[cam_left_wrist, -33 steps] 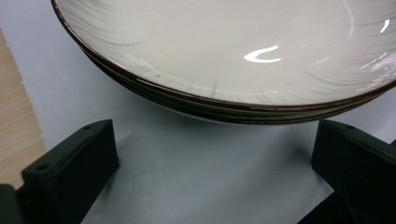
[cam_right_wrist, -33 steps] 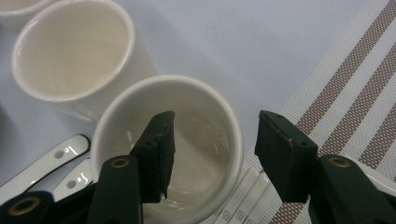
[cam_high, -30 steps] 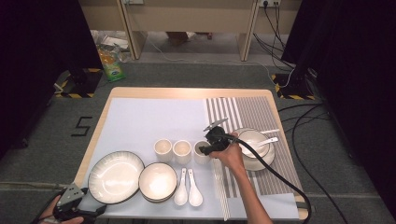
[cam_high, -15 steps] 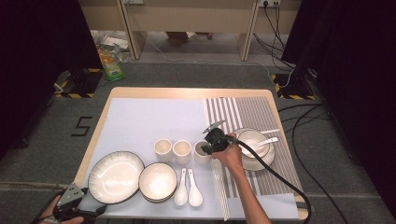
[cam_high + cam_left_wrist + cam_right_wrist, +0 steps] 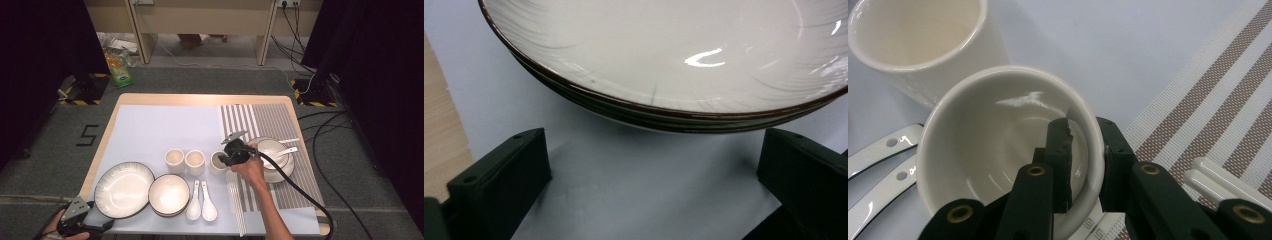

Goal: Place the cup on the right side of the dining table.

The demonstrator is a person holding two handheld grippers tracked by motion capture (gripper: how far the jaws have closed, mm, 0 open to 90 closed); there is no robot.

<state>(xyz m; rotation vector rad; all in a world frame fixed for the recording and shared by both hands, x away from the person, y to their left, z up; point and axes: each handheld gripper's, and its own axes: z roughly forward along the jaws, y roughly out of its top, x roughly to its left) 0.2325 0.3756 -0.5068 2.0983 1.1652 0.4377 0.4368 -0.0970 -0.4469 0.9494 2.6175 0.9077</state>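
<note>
A small white cup (image 5: 998, 145) stands at the edge of the striped mat, third in a row of cups (image 5: 216, 161). My right gripper (image 5: 1088, 135) has just been closing on its rim. One jaw is inside the cup and the other outside, with the wall pinched between the pads. In the high view that gripper (image 5: 226, 159) sits just right of the cup. My left gripper (image 5: 654, 165) rests open at the table's near left corner (image 5: 97, 226), its jaws apart just short of the rim of a large dark-rimmed plate (image 5: 674, 50).
Two more cups (image 5: 174, 160) (image 5: 195, 161) stand left of the held one. A bowl (image 5: 169, 194), two white spoons (image 5: 200, 201) and chopsticks (image 5: 235, 200) lie near the front. A bowl with a spoon (image 5: 272, 152) sits on a saucer on the striped mat (image 5: 270, 122).
The right gripper has stayed at the third cup with hardly any shift. The left gripper has not moved.
</note>
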